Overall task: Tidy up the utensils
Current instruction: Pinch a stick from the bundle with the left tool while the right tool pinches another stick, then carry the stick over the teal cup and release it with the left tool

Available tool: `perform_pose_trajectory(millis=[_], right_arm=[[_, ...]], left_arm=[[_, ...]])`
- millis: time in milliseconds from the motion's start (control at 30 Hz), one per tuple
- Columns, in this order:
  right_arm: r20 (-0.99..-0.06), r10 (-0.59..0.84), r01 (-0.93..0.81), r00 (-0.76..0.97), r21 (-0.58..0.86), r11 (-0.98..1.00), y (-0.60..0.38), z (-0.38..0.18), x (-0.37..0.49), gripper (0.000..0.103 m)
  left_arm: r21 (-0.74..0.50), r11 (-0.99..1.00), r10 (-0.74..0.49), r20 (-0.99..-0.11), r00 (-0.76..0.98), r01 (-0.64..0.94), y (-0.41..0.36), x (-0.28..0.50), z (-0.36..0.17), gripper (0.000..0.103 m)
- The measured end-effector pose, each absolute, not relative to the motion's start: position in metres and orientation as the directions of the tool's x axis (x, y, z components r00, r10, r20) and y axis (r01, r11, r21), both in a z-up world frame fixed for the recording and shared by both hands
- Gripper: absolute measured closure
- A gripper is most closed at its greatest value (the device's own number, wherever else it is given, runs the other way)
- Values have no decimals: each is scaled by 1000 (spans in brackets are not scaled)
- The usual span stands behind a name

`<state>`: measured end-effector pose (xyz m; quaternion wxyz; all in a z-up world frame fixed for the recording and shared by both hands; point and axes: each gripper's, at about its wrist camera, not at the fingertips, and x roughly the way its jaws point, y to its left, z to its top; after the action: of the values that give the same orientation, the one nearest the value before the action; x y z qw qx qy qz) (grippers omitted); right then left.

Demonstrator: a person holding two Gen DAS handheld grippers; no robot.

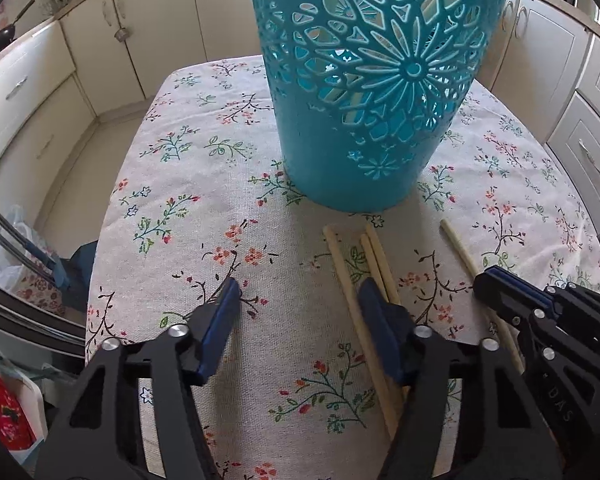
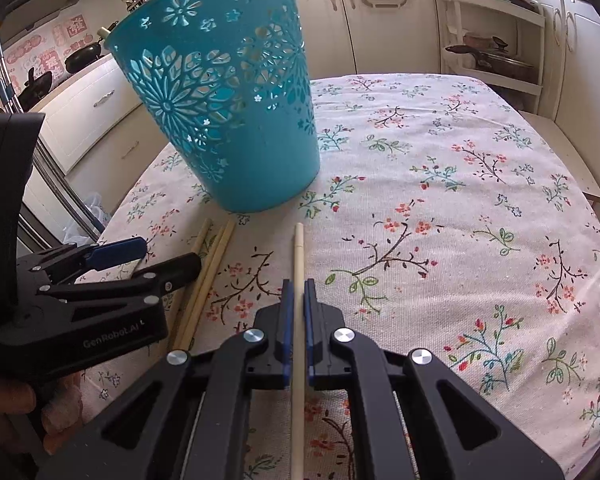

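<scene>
So, status snapshot:
right gripper (image 2: 298, 290): clamped on the pale chopstick (image 2: 298, 264), pads pressing both sides; stick runs lengthwise between the fingers, far tip pointing at the basket.
left gripper (image 1: 300, 292): jaws apart, nothing pinched. Its right finger sits over the three wooden chopsticks (image 1: 374, 256); the gap itself is over bare cloth, left of them.
teal basket (image 2: 228, 96): upright on the table, just beyond the far ends of all the sticks. Pale shapes show through the cut-outs (can't tell whether those are utensils already dropped in).
tablecloth (image 2: 440, 184): floral, otherwise bare on the right side.
loose sticks: three lying together, roughly parallel, ends near the basket base; the pale one lies apart to their right, low near the cloth (lifted or not, can't tell).
done: one stick gripped; basket contents unconfirmed.
left: my read is four sticks still outside the basket, so mostly not done.
next, as I judge it: right lifts and tips its stick into the basket mouth; left needs to shift right to straddle a wooden stick before closing.
risk: the wooden three lie close together, so a single-stick pinch may drag the neighbours.
</scene>
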<state>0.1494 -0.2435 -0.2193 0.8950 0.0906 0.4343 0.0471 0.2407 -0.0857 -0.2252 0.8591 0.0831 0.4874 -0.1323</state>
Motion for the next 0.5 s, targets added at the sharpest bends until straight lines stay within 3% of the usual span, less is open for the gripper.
perform_pose_trajectory(millis=[67, 133, 167, 333, 500], right_arm=[[-769, 155, -8, 620, 191, 982, -242, -220, 150, 97], [-767, 143, -15, 626, 172, 985, -239, -220, 150, 97], [-766, 138, -16, 627, 164, 986, -238, -220, 150, 97], [-764, 151, -13, 627, 184, 983, -241, -221, 151, 97], [-764, 151, -11, 627, 184, 983, -242, -221, 151, 97]], left_arm=[[10, 950, -151, -862, 483, 313, -86, 242, -224, 65], [1, 941, -166, -870, 465, 338, -87, 246, -223, 88], [-10, 937, -177, -876, 450, 348, -88, 247, -223, 93], [-108, 921, -241, -912, 330, 375, -77, 254, -215, 98], [-189, 924, -320, -856, 406, 331, -28, 246, -153, 98]])
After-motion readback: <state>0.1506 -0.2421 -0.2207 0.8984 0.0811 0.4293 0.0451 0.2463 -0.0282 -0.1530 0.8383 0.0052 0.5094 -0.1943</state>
